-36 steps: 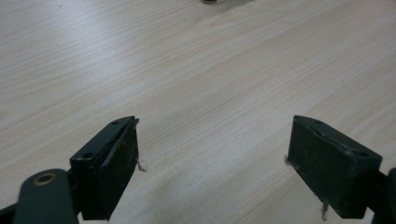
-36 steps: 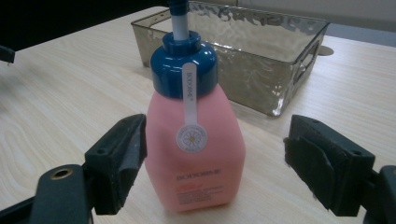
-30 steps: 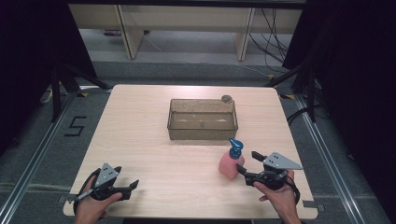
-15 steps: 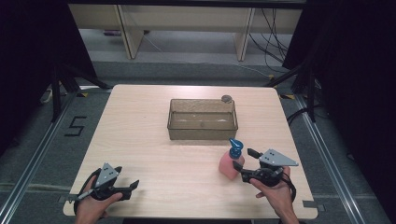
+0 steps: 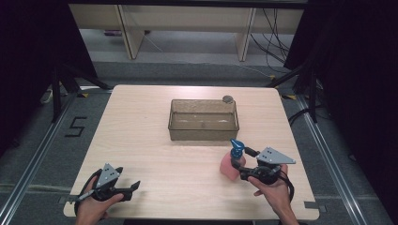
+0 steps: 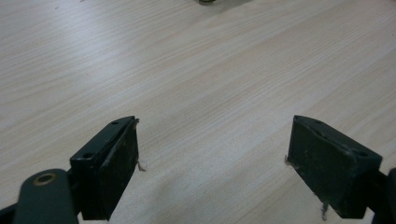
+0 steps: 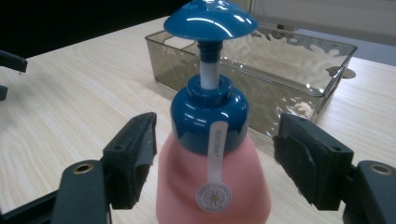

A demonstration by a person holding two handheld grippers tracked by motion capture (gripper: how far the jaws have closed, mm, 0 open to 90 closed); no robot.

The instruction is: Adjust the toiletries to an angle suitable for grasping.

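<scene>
Pink pump bottle (image 5: 231, 164) w/ blue pump head stands upright on the light wood counter (image 5: 150, 136), near the person's right edge, just in front of the clear tray's near-right corner but apart from it. Clear plastic tray (image 5: 203, 133) sits mid-counter, long side across; a small round grey thing (image 5: 227, 99) lies just outside its far-right corner — too small to tell what it is.

Right gripper (image 5: 240, 165) comes at the bottle from the person's right, held level in the right hand (image 5: 272, 190). In the right gripper view the bottle (image 7: 214, 186) sits between the two jaws, blue collar and white label strip facing the camera. Jaws have just been closing in on it, but a gap shows on both sides — pads not pressing the pink body yet, approx. mid-width. The tray (image 7: 299, 70) is behind the bottle in that view.

Left gripper (image 5: 131, 188) rests at the near-left of the counter in the left hand (image 5: 91, 206), well apart from bottle and tray, pointing toward the right. Left gripper view: jaws wide, nothing between them but bare counter (image 6: 210, 93).
</scene>
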